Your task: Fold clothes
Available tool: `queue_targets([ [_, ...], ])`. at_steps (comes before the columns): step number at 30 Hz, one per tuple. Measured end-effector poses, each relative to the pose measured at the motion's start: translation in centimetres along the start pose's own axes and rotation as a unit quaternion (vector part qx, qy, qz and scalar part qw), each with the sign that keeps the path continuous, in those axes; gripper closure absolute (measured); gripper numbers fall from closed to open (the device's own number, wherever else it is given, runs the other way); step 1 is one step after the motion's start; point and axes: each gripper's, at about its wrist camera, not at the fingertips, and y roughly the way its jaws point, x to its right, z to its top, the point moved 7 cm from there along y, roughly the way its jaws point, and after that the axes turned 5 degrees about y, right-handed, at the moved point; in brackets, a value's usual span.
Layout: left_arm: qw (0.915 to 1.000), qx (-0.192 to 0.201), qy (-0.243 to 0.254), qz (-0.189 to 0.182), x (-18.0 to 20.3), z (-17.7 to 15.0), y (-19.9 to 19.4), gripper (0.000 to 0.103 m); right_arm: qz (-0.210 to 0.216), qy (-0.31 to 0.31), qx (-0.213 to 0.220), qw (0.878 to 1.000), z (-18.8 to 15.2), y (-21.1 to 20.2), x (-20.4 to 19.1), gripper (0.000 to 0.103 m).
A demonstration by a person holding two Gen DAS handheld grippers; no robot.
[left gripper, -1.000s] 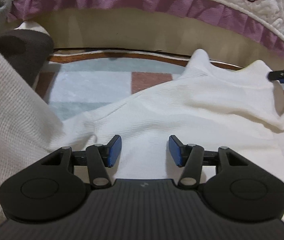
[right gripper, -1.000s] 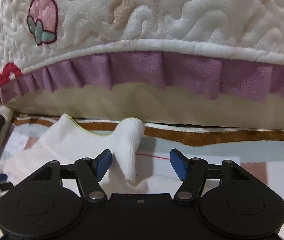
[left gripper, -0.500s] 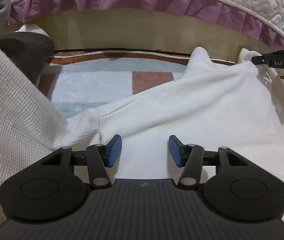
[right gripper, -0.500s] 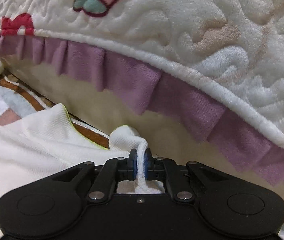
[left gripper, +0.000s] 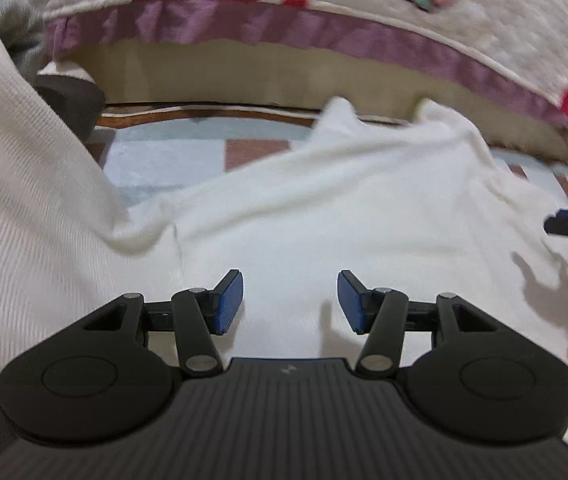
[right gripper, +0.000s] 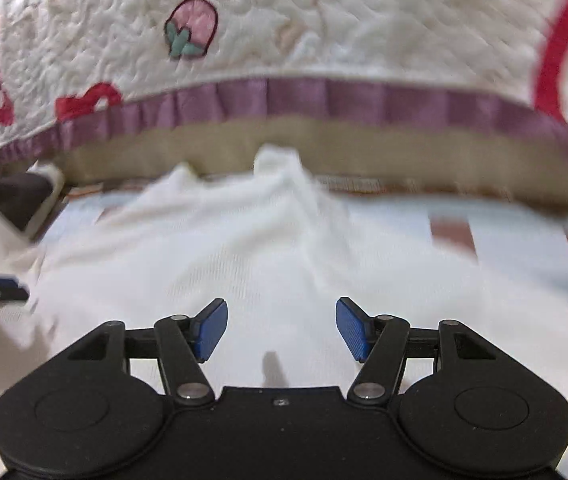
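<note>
The white knit garment (left gripper: pixel 324 208) is lying on the checked mat (left gripper: pixel 172 152). The left gripper (left gripper: pixel 290 300) is hovering over it, jaws apart and empty. The right gripper (right gripper: pixel 282 330), at its 3 o'clock, is opening its jaws, nothing between them.

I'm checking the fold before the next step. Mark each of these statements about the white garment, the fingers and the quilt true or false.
1. The white garment lies spread on a checked mat. True.
2. The right gripper pinches a fold of the garment. False: its fingers stand apart and are opening, with no cloth pinched between them.
3. The left gripper is open above the garment. True.
4. The quilt has a green frill. False: the frill is purple.
5. A pink strawberry motif shows on the quilt. True.
</note>
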Motion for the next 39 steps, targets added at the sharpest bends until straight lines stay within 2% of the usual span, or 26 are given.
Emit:
queue_targets([
  [3, 0.9993, -0.008, 0.028, 0.021, 0.4, -4.1, -2.8, 0.048, -0.023, 0.011, -0.026, 0.999, -4.7, -2.8, 0.2, 0.038],
  [5, 0.9977, -0.027, 0.032, 0.053, -0.6, -7.1, -4.3, 0.047, -0.043, -0.002, -0.047, 0.998, -7.8, -4.3, 0.5, 0.038],
  [7, 0.9955, -0.056, -0.003, 0.076, -2.3, -9.5, -6.0, 0.047, -0.098, -0.03, -0.049, 0.993, -9.9, -5.4, 1.1, 0.038],
  [9, 0.9954, -0.059, -0.064, 0.04, -3.2, -10.8, -7.4, 0.047, -0.19, -0.049, -0.027, 0.98, -11.0, -6.7, 2.8, 0.037],
  [11, 0.9928, -0.06, -0.104, 0.011, -3.5, -11.7, -8.2, 0.046, -0.216, -0.021, -0.027, 0.976, -11.7, -7.8, 4.5, 0.037],
  [12, 0.9918, -0.06, -0.113, 0.005, -3.6, -11.9, -8.4, 0.046, -0.203, 0.005, -0.026, 0.979, -12.0, -8.5, 4.9, 0.037],
  [14, 0.9928, -0.059, -0.103, 0.015, -3.5, -11.9, -8.3, 0.047, -0.175, 0.057, -0.022, 0.983, -12.5, -9.9, 5.6, 0.037],
  [16, 0.993, -0.059, -0.102, 0.011, -3.0, -11.8, -8.1, 0.046, -0.152, 0.076, -0.013, 0.985, -13.1, -11.4, 5.6, 0.037],
  [20, 0.995, -0.061, -0.079, -0.007, -1.3, -11.4, -7.1, 0.046, -0.088, 0.081, -0.022, 0.993, -15.5, -12.1, 4.5, 0.037],
  [23, 0.9956, -0.061, -0.066, -0.027, 0.1, -11.0, -6.5, 0.046, -0.12, 0.048, -0.041, 0.991, -17.1, -11.5, 4.0, 0.037],
  [24, 0.9942, -0.059, -0.078, -0.045, 0.6, -10.8, -6.5, 0.045, -0.129, 0.038, -0.045, 0.99, -17.5, -11.4, 3.9, 0.037],
  [26, 0.9893, -0.051, -0.109, -0.083, 1.4, -10.4, -6.7, 0.037, -0.134, 0.039, -0.047, 0.989, -17.7, -11.2, 4.0, 0.035],
  [28, 0.9873, -0.047, -0.122, -0.09, 1.9, -10.4, -6.2, 0.035, -0.133, 0.047, -0.045, 0.989, -17.8, -11.1, 4.0, 0.033],
  [31, 0.9888, -0.045, -0.13, -0.056, 2.1, -10.3, -5.1, 0.035, -0.126, 0.061, -0.044, 0.989, -17.7, -11.3, 4.1, 0.033],
  [33, 0.9896, -0.035, -0.13, -0.051, 2.1, -10.2, -4.4, 0.041, -0.09, 0.097, -0.04, 0.99, -17.6, -11.8, 3.9, 0.033],
  [35, 0.9931, -0.033, -0.096, -0.059, 2.7, -9.8, -3.8, 0.101, -0.031, 0.122, -0.042, 0.991, -17.5, -11.7, 2.9, 0.033],
  [37, 0.9969, -0.026, -0.058, -0.046, 3.2, -9.4, -4.0, 0.103, 0.026, 0.145, -0.044, 0.988, -17.3, -11.7, 1.8, 0.033],
  [39, 0.999, 0.005, -0.034, -0.028, 3.1, -8.8, -5.7, 0.103, 0.003, 0.073, -0.04, 0.997, -17.6, -11.0, 0.5, 0.033],
])
